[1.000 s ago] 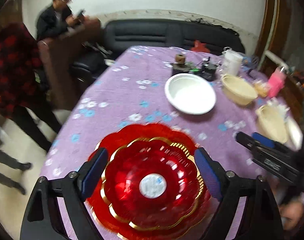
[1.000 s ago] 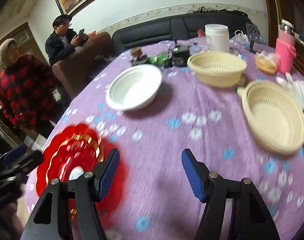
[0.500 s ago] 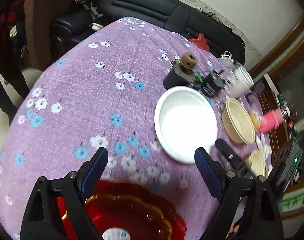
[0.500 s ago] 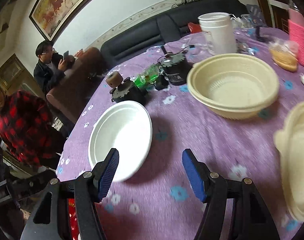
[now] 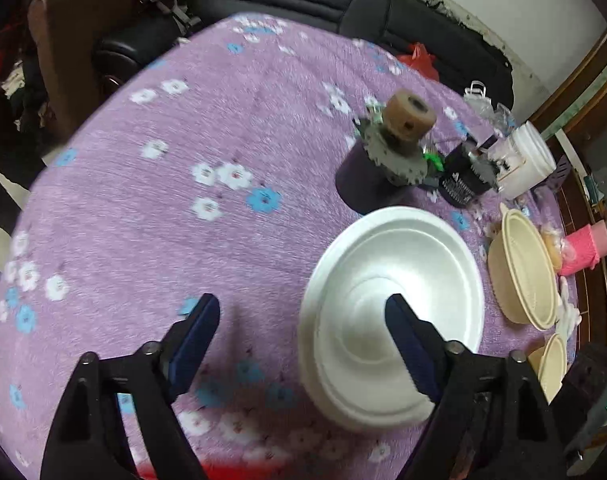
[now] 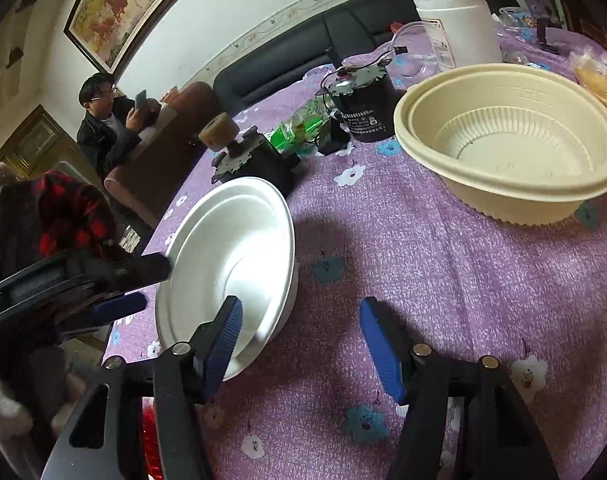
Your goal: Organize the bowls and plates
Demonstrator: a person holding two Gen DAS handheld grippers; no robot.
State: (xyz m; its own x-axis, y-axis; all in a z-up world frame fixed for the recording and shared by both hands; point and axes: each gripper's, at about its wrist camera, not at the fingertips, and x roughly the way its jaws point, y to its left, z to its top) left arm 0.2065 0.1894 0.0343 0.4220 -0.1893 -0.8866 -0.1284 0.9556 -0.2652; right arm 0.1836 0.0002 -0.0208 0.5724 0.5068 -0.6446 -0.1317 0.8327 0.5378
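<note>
Both grippers, jaws just narrowing but still apart and empty, straddle opposite rims of the white foam bowl [image 5: 387, 312] on the purple floral worktop [image 5: 183, 208]: left gripper [image 5: 299, 344] across its left edge, right gripper [image 6: 301, 344] across its near right edge.

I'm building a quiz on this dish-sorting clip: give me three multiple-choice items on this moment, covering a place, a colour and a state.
1. Where does the white bowl sit relative to the right gripper?
A. Across its left finger
B. Beyond its right finger
C. Behind the white jar

2. What colour is the tablecloth?
A. Green
B. Purple with flowers
C. Plain white

3. What state is the left gripper in?
A. Shut on the bowl
B. Shut on nothing
C. Open, one finger over the bowl

Answers:
1 A, the bowl's near rim crosses that finger.
2 B, purple cloth with white and blue flowers.
3 C, the jaws stand apart, gripping nothing.
</note>
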